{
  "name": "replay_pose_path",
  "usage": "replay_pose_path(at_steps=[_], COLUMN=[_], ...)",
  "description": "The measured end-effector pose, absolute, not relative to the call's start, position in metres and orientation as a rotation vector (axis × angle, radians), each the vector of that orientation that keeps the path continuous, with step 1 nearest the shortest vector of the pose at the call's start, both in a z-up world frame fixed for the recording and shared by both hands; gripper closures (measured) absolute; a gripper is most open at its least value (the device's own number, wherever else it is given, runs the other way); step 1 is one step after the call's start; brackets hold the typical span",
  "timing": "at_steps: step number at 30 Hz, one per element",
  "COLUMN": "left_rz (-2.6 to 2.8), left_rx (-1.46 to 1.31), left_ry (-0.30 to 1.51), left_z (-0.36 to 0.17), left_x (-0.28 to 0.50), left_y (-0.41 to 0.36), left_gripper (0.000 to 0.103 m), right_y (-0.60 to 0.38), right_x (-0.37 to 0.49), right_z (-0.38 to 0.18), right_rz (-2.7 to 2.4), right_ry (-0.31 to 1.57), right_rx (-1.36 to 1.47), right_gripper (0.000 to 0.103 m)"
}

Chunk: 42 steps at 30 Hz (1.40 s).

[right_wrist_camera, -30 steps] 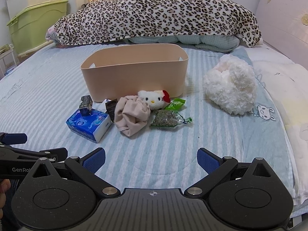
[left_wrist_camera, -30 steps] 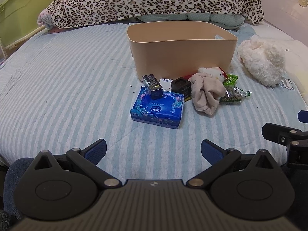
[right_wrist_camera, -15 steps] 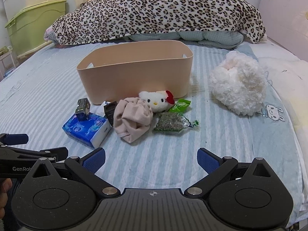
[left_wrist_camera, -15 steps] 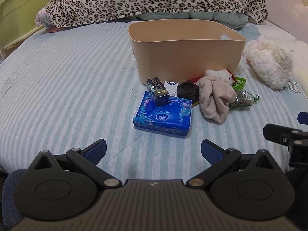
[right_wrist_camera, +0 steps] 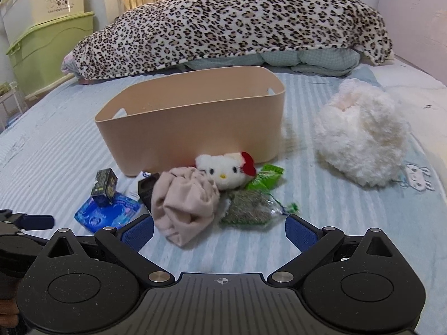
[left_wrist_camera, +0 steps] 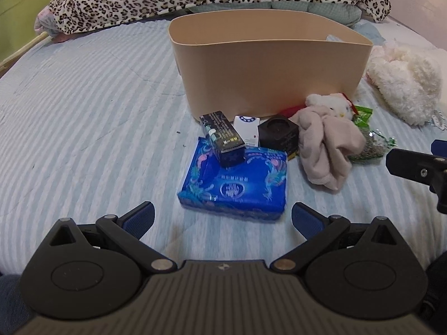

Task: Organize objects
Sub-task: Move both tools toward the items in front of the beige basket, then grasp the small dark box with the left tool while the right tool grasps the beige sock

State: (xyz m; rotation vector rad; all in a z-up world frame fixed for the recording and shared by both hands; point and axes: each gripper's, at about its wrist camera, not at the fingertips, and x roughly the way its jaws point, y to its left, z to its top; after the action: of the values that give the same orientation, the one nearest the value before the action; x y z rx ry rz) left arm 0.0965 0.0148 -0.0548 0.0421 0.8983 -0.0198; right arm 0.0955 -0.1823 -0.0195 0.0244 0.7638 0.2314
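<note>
A beige bin (left_wrist_camera: pixel 268 67) (right_wrist_camera: pixel 195 128) stands on the striped bed. In front of it lie a blue tissue pack (left_wrist_camera: pixel 237 184) (right_wrist_camera: pixel 109 215), a dark carton (left_wrist_camera: pixel 223 136) (right_wrist_camera: pixel 104 187) resting on the pack, a white box (left_wrist_camera: pixel 247 129), a black cube (left_wrist_camera: pixel 278 135), a pink cloth (left_wrist_camera: pixel 327 150) (right_wrist_camera: pixel 184 203), a white cat plush (right_wrist_camera: pixel 223 170), a green packet (right_wrist_camera: pixel 265 178) and a clear bag of dried herbs (right_wrist_camera: pixel 248 209). My left gripper (left_wrist_camera: pixel 222 219) is open just short of the tissue pack. My right gripper (right_wrist_camera: pixel 219 230) is open just short of the cloth and the bag.
A fluffy white plush (right_wrist_camera: pixel 360 139) (left_wrist_camera: pixel 405 83) lies right of the bin. A leopard blanket (right_wrist_camera: pixel 237 25) is piled at the back. Green and white storage boxes (right_wrist_camera: pixel 47 47) stand at the far left, beside the bed.
Both grippers have moved forward toward the pile in front of the bin. The objects appear larger and nearer. Both stay open and hold nothing.
</note>
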Motion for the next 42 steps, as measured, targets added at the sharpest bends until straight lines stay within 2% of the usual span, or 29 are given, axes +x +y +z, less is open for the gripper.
replay_pose_path(at_steps=[15, 19, 20, 21, 22, 24, 25, 26, 28, 29, 31, 33, 42], left_rz=[-0.032, -0.021, -0.02, -0.02, -0.022, -0.027, -0.032, -0.035, -0.039, -0.044, -0.049, -0.055, -0.064], left_rx=[0.027, 0.063, 0.07, 0.078, 0.085, 0.084, 0.083, 0.084, 0.095, 0.097, 0.096, 0.099, 0.099], left_ry=[0.801, 0.774, 0.764, 0.766, 0.778, 0.79, 0.789, 0.785, 0.774, 0.768, 0.765, 0.763, 0.73], left_z=[-0.049, -0.052, -0.053, -0.054, -0.056, -0.059, -0.06, -0.061, -0.061, -0.06, -0.06, -0.06, -0.058], left_x=[0.134, 0.14, 0.141, 0.142, 0.144, 0.145, 0.145, 0.144, 0.143, 0.143, 0.142, 0.141, 0.137], left_y=[0.029, 0.025, 0.025, 0.024, 0.024, 0.025, 0.025, 0.025, 0.024, 0.024, 0.024, 0.025, 0.027], left_gripper=[0.0, 0.001, 0.013, 0.019, 0.023, 0.025, 0.03, 0.039, 0.054, 0.062, 0.072, 0.076, 0.077], right_y=[-0.172, -0.165, -0.163, -0.16, -0.158, -0.154, -0.153, -0.152, -0.15, -0.149, -0.15, -0.153, -0.16], right_x=[0.136, 0.144, 0.146, 0.146, 0.148, 0.15, 0.15, 0.15, 0.147, 0.147, 0.146, 0.145, 0.138], right_z=[-0.036, -0.041, -0.043, -0.045, -0.047, -0.051, -0.053, -0.053, -0.054, -0.054, -0.053, -0.052, -0.045], right_rz=[0.272, 0.288, 0.293, 0.299, 0.305, 0.313, 0.322, 0.325, 0.324, 0.319, 0.311, 0.313, 0.304], right_ry=[0.749, 0.762, 0.765, 0.768, 0.773, 0.789, 0.795, 0.798, 0.786, 0.784, 0.782, 0.788, 0.781], right_rx=[0.056, 0.056, 0.052, 0.048, 0.044, 0.041, 0.045, 0.045, 0.02, 0.007, 0.005, 0.025, 0.055], right_gripper=[0.014, 0.022, 0.026, 0.028, 0.033, 0.045, 0.061, 0.069, 0.072, 0.079, 0.083, 0.085, 0.088])
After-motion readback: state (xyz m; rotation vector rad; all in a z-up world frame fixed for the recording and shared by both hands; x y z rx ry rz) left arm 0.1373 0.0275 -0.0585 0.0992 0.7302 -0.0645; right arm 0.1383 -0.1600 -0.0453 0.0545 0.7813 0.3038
